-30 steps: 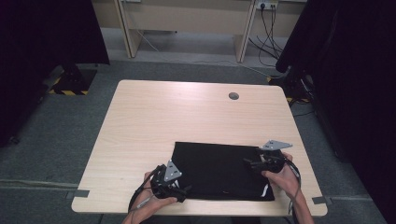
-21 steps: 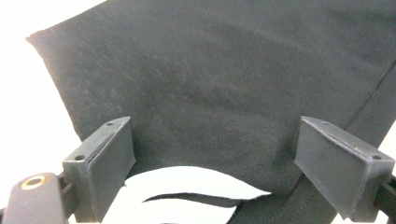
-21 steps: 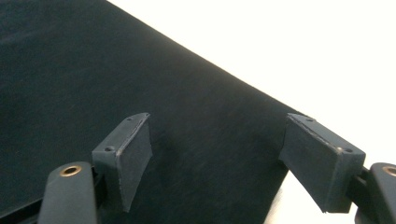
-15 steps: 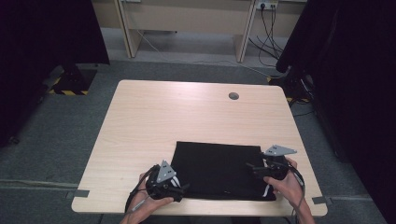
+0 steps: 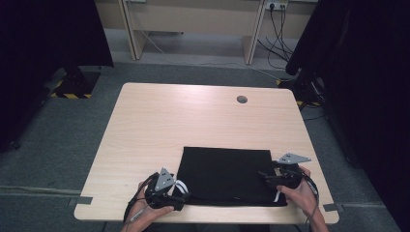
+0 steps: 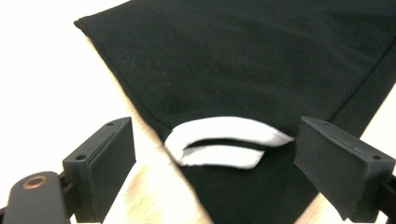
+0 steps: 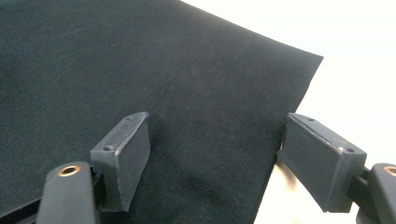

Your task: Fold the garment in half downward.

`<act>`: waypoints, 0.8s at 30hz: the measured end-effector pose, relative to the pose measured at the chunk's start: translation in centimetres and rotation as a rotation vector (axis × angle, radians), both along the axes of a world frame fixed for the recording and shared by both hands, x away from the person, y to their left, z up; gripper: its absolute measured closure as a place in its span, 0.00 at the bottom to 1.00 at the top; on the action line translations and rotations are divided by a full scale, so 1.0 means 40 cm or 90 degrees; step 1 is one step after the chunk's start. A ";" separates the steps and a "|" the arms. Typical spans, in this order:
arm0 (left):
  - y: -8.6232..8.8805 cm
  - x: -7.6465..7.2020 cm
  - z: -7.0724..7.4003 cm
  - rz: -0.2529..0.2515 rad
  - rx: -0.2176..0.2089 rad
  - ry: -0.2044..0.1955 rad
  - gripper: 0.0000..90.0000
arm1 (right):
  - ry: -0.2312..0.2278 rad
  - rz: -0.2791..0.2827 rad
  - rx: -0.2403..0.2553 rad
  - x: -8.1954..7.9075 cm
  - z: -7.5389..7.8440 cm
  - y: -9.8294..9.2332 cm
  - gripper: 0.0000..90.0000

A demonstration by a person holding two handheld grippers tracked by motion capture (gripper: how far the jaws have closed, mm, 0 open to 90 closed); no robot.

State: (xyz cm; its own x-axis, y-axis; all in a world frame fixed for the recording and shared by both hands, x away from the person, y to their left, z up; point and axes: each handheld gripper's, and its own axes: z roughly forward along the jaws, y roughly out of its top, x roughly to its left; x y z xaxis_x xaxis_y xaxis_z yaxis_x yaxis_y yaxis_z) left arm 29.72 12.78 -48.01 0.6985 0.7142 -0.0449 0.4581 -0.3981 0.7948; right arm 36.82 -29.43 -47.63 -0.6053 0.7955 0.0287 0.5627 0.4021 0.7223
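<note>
A black folded cloth (image 5: pixel 225 174) lies flat on the near half of the wooden table (image 5: pixel 193 121). A white loop (image 6: pixel 224 147) sticks out at its near left corner. My left gripper (image 5: pixel 178 193) is at that corner, open, and in the left gripper view (image 6: pixel 212 154) the white loop and the cloth corner lie between its jaws without being pinched. My right gripper (image 5: pixel 269 177) is at the cloth's near right edge, also open. In the right gripper view (image 7: pixel 217 140) its jaws straddle the cloth's edge (image 7: pixel 280 135), low over the fabric.
A round cable hole (image 5: pixel 241 99) sits in the far right part of the table. Desk legs and cables (image 5: pixel 278 29) stand on the floor beyond. Dark curtains (image 5: pixel 367 87) flank both sides. The table's near edge runs just below both hands.
Both grippers have drifted slightly toward the table's near edge, the right one a bit more. The cloth lies as before, and both jaws stay apart.
</note>
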 end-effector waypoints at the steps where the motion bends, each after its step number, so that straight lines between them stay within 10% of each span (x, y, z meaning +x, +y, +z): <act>1: 0.000 0.000 0.000 -0.002 0.001 0.002 0.13 | 0.000 -0.003 0.000 0.004 0.000 -0.004 0.27; 24: 0.013 0.000 -0.012 -0.023 0.058 0.028 0.06 | -0.004 -0.051 0.006 0.018 -0.001 -0.091 0.27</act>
